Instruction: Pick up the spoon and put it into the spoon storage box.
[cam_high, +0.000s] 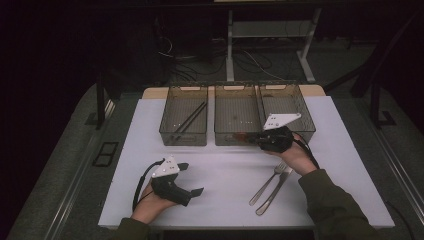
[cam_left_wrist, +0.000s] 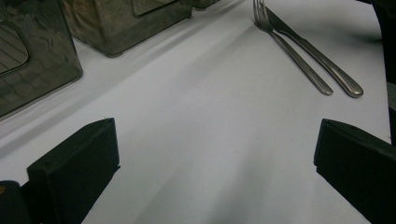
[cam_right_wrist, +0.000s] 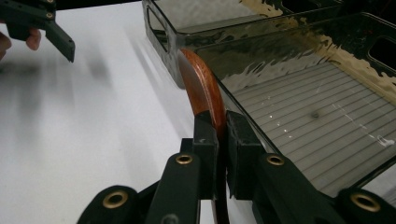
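**Sorting cutlery into bins: one item in hand, two left on the table**

At the left of the high view, the left gripper (cam_high: 192, 179) rests low over the white table cover (cam_high: 225, 170), its jaws spread wide with nothing between them; the left gripper view shows only bare cloth between the two black pads.

The left smoky translucent plastic bin (cam_high: 183, 121) already holds a pair of dark slender chopsticks (cam_high: 190, 120), so that part of the sorting looks done. The middle smoky translucent plastic bin (cam_high: 237, 120) appears to hold nothing yet, as far as the ribbed floor shows.

The right gripper (cam_high: 252, 137) hangs at the near wall of that middle bin, its jaws clamped on a reddish-brown curved wooden utensil (cam_right_wrist: 201, 88), most likely a spoon, though its full shape is hidden. The wooden piece rises edge-on beside the bin wall, clear of the cloth and not yet inside. I judge the step in hand to be lifting it over the rim and dropping it in.

Still to go: the stainless-steel fork (cam_high: 268, 182) and stainless-steel table knife (cam_high: 274, 191), lying side by side on the cloth below the right hand. The right smoky translucent plastic bin (cam_high: 299, 102) waits behind it.
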